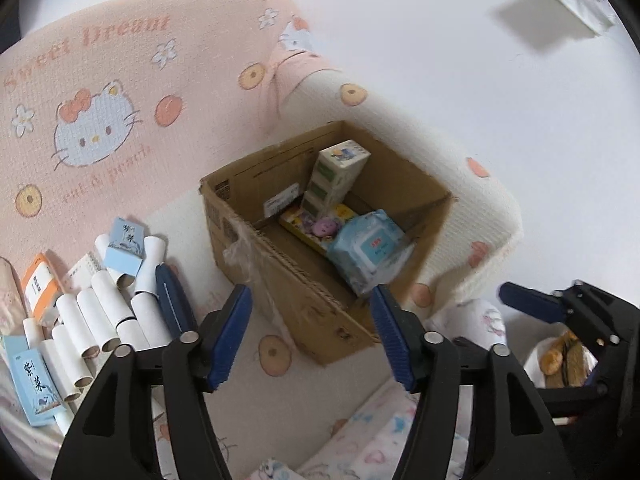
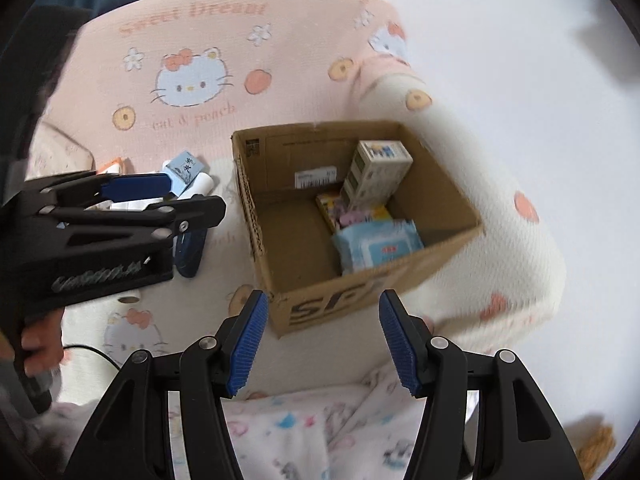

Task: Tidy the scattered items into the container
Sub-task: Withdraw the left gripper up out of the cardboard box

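Right wrist view: cardboard box [image 2: 352,216] just beyond the empty, spread right hand-held gripper [image 2: 324,344].

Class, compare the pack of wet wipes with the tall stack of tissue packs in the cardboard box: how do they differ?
The pack of wet wipes is pale blue, soft and lies flat; the stack of tissue packs is white with green print, boxy and leans upright. The wipes sit nearer the front wall, the stack toward the back. Both are already inside the cardboard box.
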The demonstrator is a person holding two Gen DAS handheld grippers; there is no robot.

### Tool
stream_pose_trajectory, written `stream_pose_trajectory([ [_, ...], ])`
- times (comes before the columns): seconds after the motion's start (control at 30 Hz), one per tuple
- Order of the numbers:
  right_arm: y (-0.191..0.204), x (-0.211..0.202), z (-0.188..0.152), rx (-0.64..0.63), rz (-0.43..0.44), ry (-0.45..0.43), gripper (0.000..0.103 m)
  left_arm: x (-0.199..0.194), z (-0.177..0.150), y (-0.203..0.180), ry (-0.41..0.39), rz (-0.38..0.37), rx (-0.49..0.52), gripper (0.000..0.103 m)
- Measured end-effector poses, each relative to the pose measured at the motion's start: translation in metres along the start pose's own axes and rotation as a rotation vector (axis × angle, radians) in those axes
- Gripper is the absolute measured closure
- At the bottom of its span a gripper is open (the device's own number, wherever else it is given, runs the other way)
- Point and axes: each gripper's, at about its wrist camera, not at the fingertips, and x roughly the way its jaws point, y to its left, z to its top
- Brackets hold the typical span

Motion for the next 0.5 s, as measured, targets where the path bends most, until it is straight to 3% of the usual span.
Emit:
stream_pose_trajectory([
  [0.07,-0.008,-0.005,0.005,0.051,0.024,0.013,0.045,-0.010,0.005,-0.005,0.000,0.004,0.002,0.020],
  [0.17,-0.019,-0.013,0.010,0.098,0.021,0.010,0.040,-0.023,0.012,-0.012,-0.018,0.010,0.008,0.019],
  [0.5,-0.031,-0.037,0.013,0.109,-0.020,-0.039,0.039,-0.039,0.020,-0.027,-0.066,0.036,0.034,0.019],
])
